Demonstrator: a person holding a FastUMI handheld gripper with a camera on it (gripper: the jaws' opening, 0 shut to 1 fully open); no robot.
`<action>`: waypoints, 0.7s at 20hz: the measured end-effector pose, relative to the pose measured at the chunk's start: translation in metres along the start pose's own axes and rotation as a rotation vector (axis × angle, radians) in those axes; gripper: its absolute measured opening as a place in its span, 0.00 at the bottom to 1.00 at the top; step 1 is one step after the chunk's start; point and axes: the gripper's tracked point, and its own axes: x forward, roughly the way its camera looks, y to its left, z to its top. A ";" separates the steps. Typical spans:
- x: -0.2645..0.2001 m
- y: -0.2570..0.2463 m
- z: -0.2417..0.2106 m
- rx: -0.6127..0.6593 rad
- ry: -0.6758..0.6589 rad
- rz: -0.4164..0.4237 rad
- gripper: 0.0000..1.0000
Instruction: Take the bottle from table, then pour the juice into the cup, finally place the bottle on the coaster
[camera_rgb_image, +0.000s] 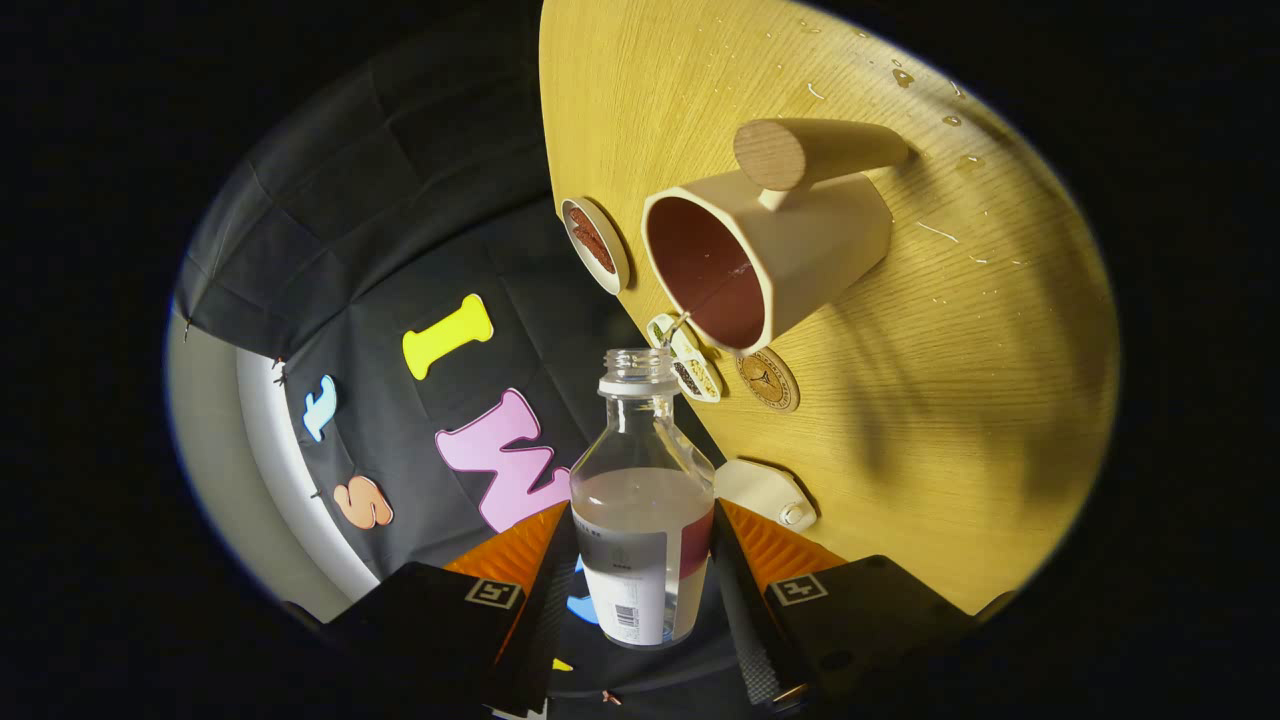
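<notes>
Desk (900, 420): you see the wooden desk well beyond the tool's fingers; the view is rolled over, so its surface stands up like a wall ahead and to the right. Droplets of liquid are scattered over its far part.
Cup (770, 250): a pale cup with a thick round wooden handle, dark red inside, sits on the desk well ahead of the tool, its open mouth turned toward the bottle's neck.
Bottle (642, 500): your clear bottle lies between the tool's two fingers, neck pointing forward and uncapped. It is partly filled with pale cloudy juice, and a label wraps its lower body.
Tool (640, 560): both fingers press the bottle's sides, one on each flank, so you have it clamped at its lower body, opened only as wide as the bottle.
Stream (680, 322): a thin thread of liquid shows just beyond the bottle's mouth, near the cup's rim.
Coaster (768, 380): a round brown coaster lies flat on the desk just beside the cup, between it and the tool.
Small dish (594, 245): a small round dish with reddish contents rests at the desk's edge, left of the cup.
White object (766, 492): it sits on the desk just ahead of the right finger; you cannot tell what it is.
</notes>
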 end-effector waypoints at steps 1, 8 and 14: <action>0.000 0.003 -0.001 0.013 -0.005 0.006 0.75; 0.006 0.020 0.001 0.112 -0.050 0.035 0.74; 0.008 0.028 -0.003 0.185 -0.051 0.032 0.75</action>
